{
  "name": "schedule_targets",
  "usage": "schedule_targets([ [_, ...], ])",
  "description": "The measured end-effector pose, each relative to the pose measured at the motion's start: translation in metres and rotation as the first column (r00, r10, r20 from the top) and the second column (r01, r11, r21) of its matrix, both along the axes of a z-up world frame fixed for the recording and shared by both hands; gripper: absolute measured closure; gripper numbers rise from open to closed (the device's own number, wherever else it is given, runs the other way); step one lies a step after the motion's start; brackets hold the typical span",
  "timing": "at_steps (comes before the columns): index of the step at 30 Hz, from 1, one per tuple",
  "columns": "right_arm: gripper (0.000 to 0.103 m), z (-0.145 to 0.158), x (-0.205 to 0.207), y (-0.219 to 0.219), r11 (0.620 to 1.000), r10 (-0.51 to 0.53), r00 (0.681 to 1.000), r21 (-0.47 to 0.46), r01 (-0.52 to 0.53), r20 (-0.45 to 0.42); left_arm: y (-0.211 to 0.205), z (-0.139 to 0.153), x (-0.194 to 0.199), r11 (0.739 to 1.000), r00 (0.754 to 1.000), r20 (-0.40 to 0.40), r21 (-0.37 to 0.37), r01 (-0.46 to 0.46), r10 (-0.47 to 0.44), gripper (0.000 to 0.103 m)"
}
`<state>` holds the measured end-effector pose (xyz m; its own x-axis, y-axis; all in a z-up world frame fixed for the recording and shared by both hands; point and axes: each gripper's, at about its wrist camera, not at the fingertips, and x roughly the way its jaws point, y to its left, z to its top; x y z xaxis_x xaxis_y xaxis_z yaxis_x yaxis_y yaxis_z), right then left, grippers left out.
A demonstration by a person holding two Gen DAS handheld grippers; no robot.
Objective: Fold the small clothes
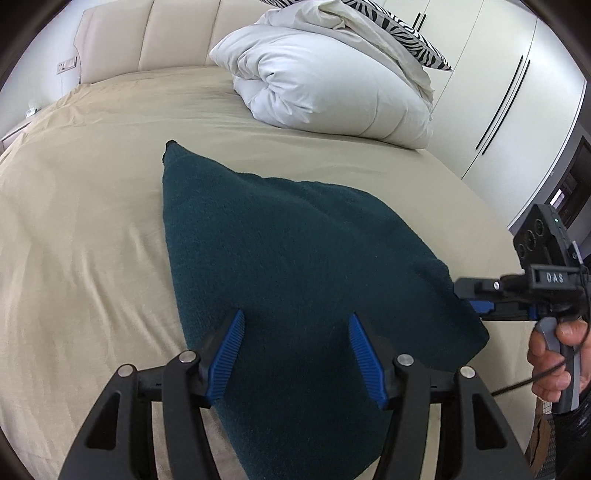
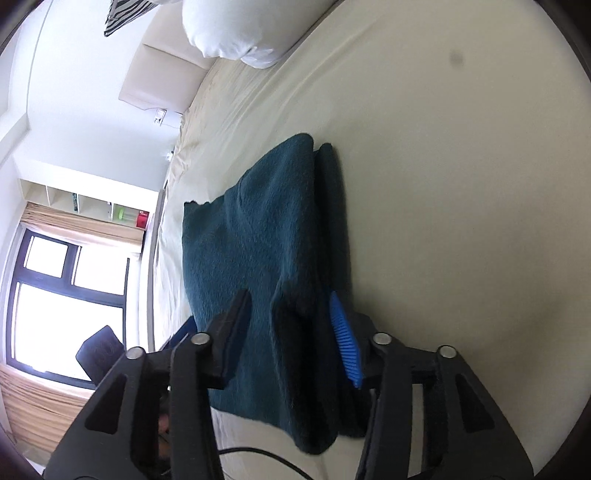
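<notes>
A dark teal knitted garment (image 1: 295, 258), thick and fuzzy in texture, lies on the beige bed sheet (image 1: 92, 221), already doubled over itself; the right wrist view shows stacked layers and a rolled fold (image 2: 328, 206) along one side. It looks soft and limp, light enough to lift by an edge, with a nap that should grip ribbed pads rather than slip — though the thick layers will likely sag and slide apart if only the top one is caught. The best hold would be at a corner or along a free edge, taking all layers together.

The left tool (image 1: 295, 350) hangs just over the near end of the garment with its blue ribbed fingers (image 1: 229, 354) spread wide and nothing between them. The right tool (image 2: 291, 332) comes in from the side, at the garment's folded edge; its jaws stand apart with a bunched hump of the knit between them, one blue pad (image 2: 345, 339) against the outer fold. Whether it has truly closed on the cloth I cannot tell. In the left wrist view the person's right hand (image 1: 554, 358) grips the grey handle of that tool, held low and level with the bed — its tips are hidden behind the garment's edge.

Further out, a white rolled duvet (image 1: 332, 85) sits near the cream padded headboard (image 1: 147, 37), with a zebra-striped pillow (image 1: 399, 26) on top.
</notes>
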<state>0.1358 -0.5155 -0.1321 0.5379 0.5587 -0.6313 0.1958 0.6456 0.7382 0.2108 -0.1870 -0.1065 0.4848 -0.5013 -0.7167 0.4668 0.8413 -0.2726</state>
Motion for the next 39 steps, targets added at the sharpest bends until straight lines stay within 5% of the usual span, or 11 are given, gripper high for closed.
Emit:
schedule_targets([
  [4, 0.064, -0.009, -0.009, 0.04, 0.991, 0.07, 0.997, -0.114, -0.075, -0.043, -0.004, -0.002, -0.002, 0.999, 1.0, 0.014, 0.038, 0.003, -0.003, 0.042],
  [6, 0.088, -0.018, -0.015, 0.037, 0.992, 0.063, 0.996, -0.101, -0.07, -0.065, -0.004, -0.003, -0.001, 0.999, 1.0, 0.015, 0.043, 0.005, -0.006, 0.042],
  [8, 0.091, -0.028, -0.023, 0.028, 0.999, 0.028, 0.998, -0.029, -0.03, -0.058, -0.005, -0.004, -0.001, 0.999, 1.0, 0.016, 0.049, 0.009, -0.01, 0.042],
  [16, 0.093, -0.074, -0.038, 0.019, 0.97, -0.064, 0.997, 0.233, 0.071, -0.038, -0.005, 0.01, -0.005, 0.997, 0.999, 0.045, 0.076, 0.007, -0.011, 0.042],
  [18, 0.088, -0.069, -0.036, 0.022, 0.977, -0.032, 0.999, 0.21, 0.04, -0.042, -0.002, 0.024, -0.005, 0.998, 0.995, 0.104, 0.066, -0.007, 0.0, 0.042],
  [23, 0.083, -0.014, -0.031, 0.024, 0.998, -0.054, 0.998, -0.042, 0.055, 0.016, -0.013, 0.035, 0.033, 0.997, 0.99, 0.142, 0.074, -0.016, 0.006, 0.042],
  [28, 0.083, 0.021, 0.015, 0.049, 0.996, 0.051, 0.977, 0.057, -0.065, 0.209, -0.025, 0.015, 0.087, 0.989, 0.996, 0.078, 0.14, -0.054, 0.043, 0.043],
  [31, 0.083, -0.004, 0.055, 0.073, 0.995, 0.081, 0.985, 0.048, -0.09, 0.151, -0.015, -0.011, 0.106, 0.994, 0.997, -0.026, 0.076, -0.075, 0.077, 0.04],
  [33, 0.103, -0.039, 0.071, 0.069, 0.998, 0.054, 0.997, 0.028, -0.055, 0.053, -0.013, -0.017, 0.105, 0.996, 0.998, -0.016, 0.066, -0.06, 0.061, 0.039],
  [36, 0.103, -0.064, 0.065, 0.051, 0.987, 0.002, 0.995, 0.158, -0.019, 0.101, -0.017, -0.02, 0.105, 0.996, 0.999, -0.012, 0.08, -0.043, 0.044, 0.038],
  [39, 0.103, -0.06, 0.055, 0.05, 0.992, 0.01, 0.993, 0.126, -0.025, 0.114, -0.018, -0.022, 0.106, 0.996, 0.999, -0.019, 0.08, -0.035, 0.037, 0.037],
])
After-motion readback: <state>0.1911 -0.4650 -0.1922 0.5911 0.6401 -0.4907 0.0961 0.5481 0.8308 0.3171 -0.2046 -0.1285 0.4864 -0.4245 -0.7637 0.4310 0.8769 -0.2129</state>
